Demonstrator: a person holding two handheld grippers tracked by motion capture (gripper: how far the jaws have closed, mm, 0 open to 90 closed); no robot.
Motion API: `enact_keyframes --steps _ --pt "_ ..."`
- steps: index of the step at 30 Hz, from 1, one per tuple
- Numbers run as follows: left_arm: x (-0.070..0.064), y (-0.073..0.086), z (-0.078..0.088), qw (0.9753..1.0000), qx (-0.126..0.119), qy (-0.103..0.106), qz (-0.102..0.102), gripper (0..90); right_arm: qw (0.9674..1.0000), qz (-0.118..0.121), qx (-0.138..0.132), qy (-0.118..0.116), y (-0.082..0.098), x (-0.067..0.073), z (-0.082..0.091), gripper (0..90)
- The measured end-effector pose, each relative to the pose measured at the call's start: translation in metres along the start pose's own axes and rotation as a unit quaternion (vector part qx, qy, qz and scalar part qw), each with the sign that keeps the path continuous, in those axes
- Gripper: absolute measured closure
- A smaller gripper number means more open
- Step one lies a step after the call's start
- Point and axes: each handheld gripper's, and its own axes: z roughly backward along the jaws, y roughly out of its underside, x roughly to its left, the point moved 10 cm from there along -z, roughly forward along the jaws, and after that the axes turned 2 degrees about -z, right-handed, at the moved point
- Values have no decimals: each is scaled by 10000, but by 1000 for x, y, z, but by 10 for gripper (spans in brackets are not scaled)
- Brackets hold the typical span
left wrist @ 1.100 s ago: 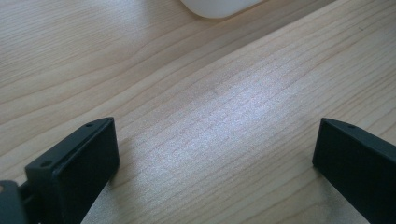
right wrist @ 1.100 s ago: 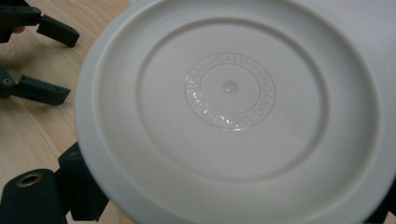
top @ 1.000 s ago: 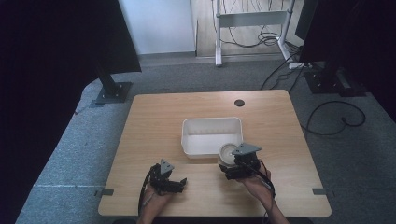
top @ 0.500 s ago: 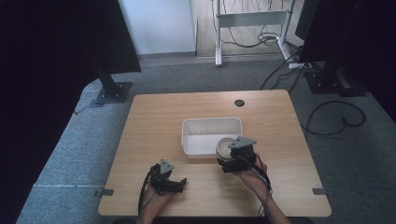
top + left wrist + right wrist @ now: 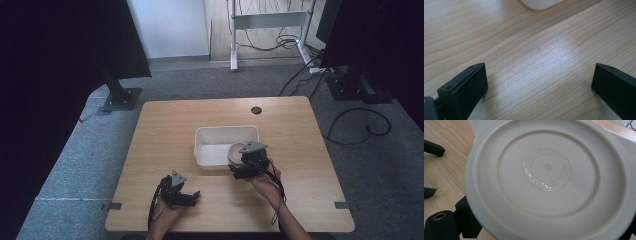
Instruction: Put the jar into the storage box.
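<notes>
A round off-white tub (image 5: 546,177) with an embossed ring of lettering on its flat face is close up in the right gripper view. My right gripper (image 5: 237,161) is shut on it, one black jaw on either side. In the high view the round tub (image 5: 235,152) hangs at the front right corner of a white rectangular bin (image 5: 210,136). My left gripper (image 5: 193,197) rests low over the wooden table (image 5: 165,130) near its front edge. Its jaws stand wide open over bare wood, as the left gripper (image 5: 539,82) shows in its own view.
A corner of the white bin (image 5: 541,3) lies just beyond the left gripper. A small dark hole (image 5: 256,110) marks the table's far side. Monitor stands, cables and a desk frame stand on the grey carpet around the table.
My right gripper has carried the round tub left and away from the person, up to the bin's front right corner. The left gripper has stayed in place.
</notes>
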Motion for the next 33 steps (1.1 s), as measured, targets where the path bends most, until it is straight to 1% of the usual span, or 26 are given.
enact_keyframes --steps 11,22,30,32,33 --pt "0 0 0 10000 7 0 -8 1 10000 17 -20 31 -12 -1 -13 98" --pt "0 0 0 10000 0 7 -7 0 9999 99 -75 48 -24 1 -29 98" --pt "0 0 0 10000 1 8 -7 0 9999 137 -60 12 -29 6 -42 98" --pt "0 0 0 10000 1 7 -7 0 9999 140 -59 10 -31 6 -48 98" --pt "0 0 0 10000 1 7 -7 0 9999 140 -59 10 -31 6 -48 98"
